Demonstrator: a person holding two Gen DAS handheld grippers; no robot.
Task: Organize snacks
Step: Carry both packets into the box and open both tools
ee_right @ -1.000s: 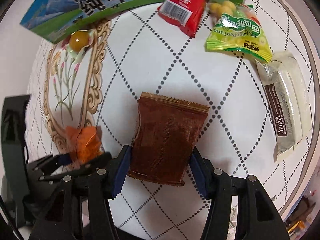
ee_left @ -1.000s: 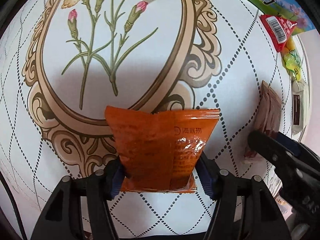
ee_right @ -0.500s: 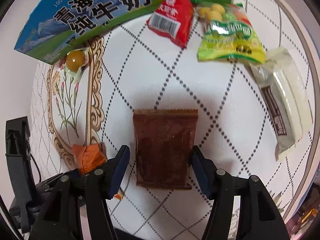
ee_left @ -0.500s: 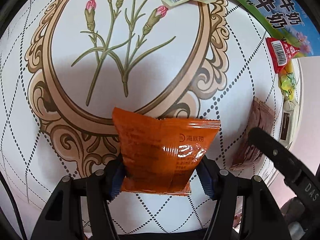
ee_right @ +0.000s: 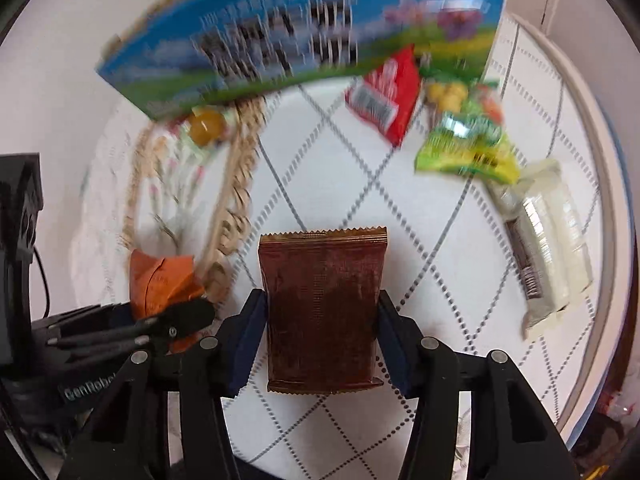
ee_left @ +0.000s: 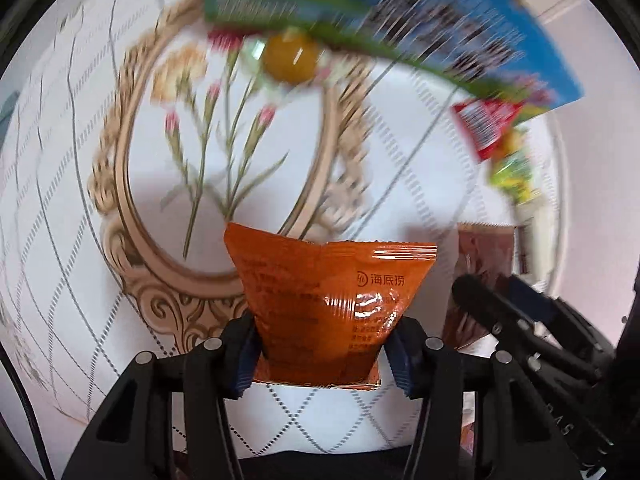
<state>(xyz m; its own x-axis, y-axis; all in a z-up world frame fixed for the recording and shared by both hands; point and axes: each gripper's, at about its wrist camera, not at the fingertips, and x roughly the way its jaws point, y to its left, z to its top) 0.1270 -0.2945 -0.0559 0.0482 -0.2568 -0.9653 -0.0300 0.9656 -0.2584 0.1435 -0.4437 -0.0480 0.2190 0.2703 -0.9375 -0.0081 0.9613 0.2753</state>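
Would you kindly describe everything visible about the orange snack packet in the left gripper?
The orange snack packet is a small glossy foil pouch, crinkled, with white printed characters and crimped seams. It stands upright between the left gripper, whose closing blue pads pinch its lower sides, creasing it inward. It appears lifted above the patterned tablecloth.

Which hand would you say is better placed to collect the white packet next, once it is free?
Probably the right. The white packet lies close beside the right tongs, whose jaws are closing on the brown packet; the left tongs, closing on the orange packet, sit on its far side.
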